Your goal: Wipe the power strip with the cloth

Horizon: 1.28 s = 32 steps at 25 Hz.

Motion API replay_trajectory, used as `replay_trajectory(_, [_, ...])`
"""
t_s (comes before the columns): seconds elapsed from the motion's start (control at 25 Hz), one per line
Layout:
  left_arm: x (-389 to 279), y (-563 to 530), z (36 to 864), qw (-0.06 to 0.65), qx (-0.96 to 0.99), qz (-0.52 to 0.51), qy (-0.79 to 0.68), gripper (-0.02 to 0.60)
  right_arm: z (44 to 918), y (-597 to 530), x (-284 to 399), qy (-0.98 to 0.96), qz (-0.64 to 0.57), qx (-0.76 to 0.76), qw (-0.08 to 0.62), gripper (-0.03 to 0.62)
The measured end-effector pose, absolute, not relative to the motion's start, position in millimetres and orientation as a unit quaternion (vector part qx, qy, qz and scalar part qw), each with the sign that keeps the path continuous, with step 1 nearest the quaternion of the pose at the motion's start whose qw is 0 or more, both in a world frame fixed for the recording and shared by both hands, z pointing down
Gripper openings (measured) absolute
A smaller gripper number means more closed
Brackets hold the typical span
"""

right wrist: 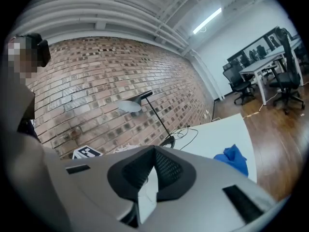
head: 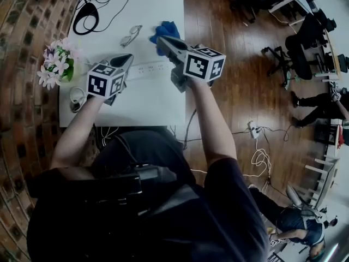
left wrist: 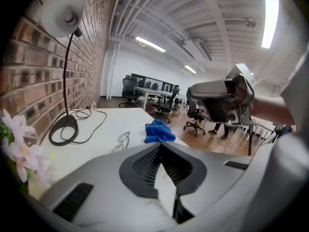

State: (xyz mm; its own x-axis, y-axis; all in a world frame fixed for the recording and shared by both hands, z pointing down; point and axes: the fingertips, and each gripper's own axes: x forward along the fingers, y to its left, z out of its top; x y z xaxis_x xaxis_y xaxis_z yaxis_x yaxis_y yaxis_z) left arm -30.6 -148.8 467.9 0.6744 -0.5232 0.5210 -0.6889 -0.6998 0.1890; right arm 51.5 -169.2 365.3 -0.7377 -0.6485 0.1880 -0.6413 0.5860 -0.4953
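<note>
Blue cloth (head: 164,30), white power strip (head: 147,68), white table (head: 155,7), brown brick wall (right wrist: 96,81), pink flowers (head: 54,65)

**Desk:** Where was this taken?

**Photographer:** An open-plan office. A red brick wall (right wrist: 96,76) runs down one side, with a dark wooden floor (head: 245,86) underfoot.

**Desk:** Furniture?

**Photographer:** A white surface (head: 147,100) stands against the brick, and a desk lamp (left wrist: 63,14) arches over its far end. Beyond it, black office chairs (left wrist: 129,88) sit around long white desks (left wrist: 149,90).

**Desk:** And the light?

**Photographer:** Strip lights (left wrist: 270,18) glow on a white ceiling (left wrist: 159,13) crossed by beams and pipes.
</note>
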Motion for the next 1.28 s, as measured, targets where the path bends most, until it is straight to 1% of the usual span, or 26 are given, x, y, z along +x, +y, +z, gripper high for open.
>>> replay_trajectory(0.2, [-21, -159, 417, 0.183, 0.918, 0.166, -0.31, -0.006, 351, -143, 47, 0.884, -0.268, -0.382, 0.018, -0.021])
replay_trajectory(0.44, [3, -146, 403, 0.186, 0.935, 0.143, -0.267, -0.006, 341, -111, 64, 0.867, -0.261, -0.424, 0.02, -0.021])
replay_trajectory(0.68, [51, -114, 380, 0.123, 0.959, 0.149, -0.207, -0.006, 316, -77, 94, 0.861, -0.224, -0.456, 0.032, -0.021])
replay_trajectory(0.84, [72, -96, 361, 0.1, 0.965, 0.141, -0.198, -0.006, 299, -51, 113, 0.864, -0.206, -0.457, 0.055, -0.021])
replay_trajectory(1.04, [116, -69, 352, 0.08, 0.966, 0.149, -0.197, -0.006, 286, -9, 161, 0.864, -0.183, -0.462, 0.08, -0.021])
replay_trajectory(1.28, [206, -6, 349, 0.061, 0.971, 0.151, -0.177, -0.006, 292, 55, 252, 0.848, -0.182, -0.489, 0.089, -0.021])
